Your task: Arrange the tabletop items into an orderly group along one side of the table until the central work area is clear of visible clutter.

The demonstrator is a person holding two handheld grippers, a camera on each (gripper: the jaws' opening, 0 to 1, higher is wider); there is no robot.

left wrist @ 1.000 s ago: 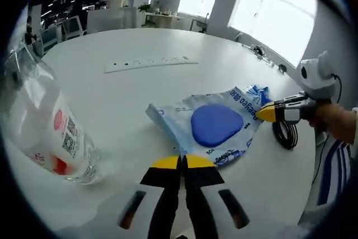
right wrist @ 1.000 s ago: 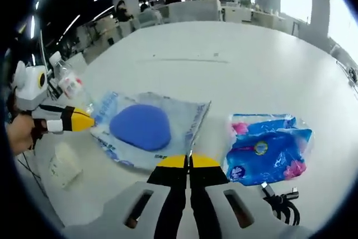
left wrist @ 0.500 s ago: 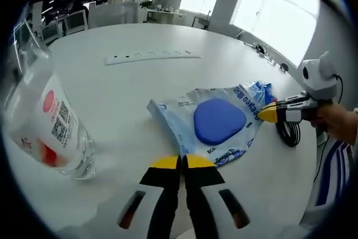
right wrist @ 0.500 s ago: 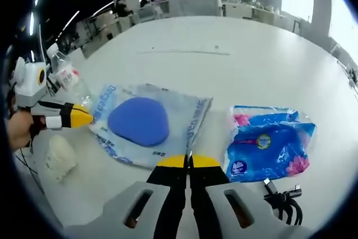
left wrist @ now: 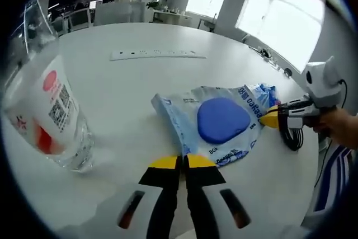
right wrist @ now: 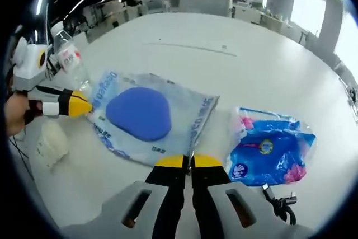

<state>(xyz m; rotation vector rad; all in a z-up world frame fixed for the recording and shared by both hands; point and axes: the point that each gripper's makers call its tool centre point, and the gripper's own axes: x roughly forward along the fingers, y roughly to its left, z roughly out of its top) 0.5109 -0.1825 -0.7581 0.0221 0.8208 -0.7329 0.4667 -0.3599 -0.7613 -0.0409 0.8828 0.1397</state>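
Since a second ago the bottle [left wrist: 47, 110] has loomed larger at the left of your left gripper view — the camera has shifted, not the table [left wrist: 140, 82] things. Your left gripper [left wrist: 181, 162] has its yellow-tipped jaws pressed together, pinching the near edge of the clear bag [left wrist: 210, 124] with the blue pad inside, at centre frame. Your right gripper [right wrist: 188, 162] is likewise closed, its tips on the opposite edge of that bag [right wrist: 148, 118]. Right of it in that view lies a blue tissue pack [right wrist: 271, 146], just beside the bag, with a black cable [right wrist: 279, 202] at lower right. A crumpled white wad [right wrist: 51, 141] sits at lower left — what it is, you cannot tell. A white power strip [left wrist: 158, 54] lies in the upper middle of the left gripper view.
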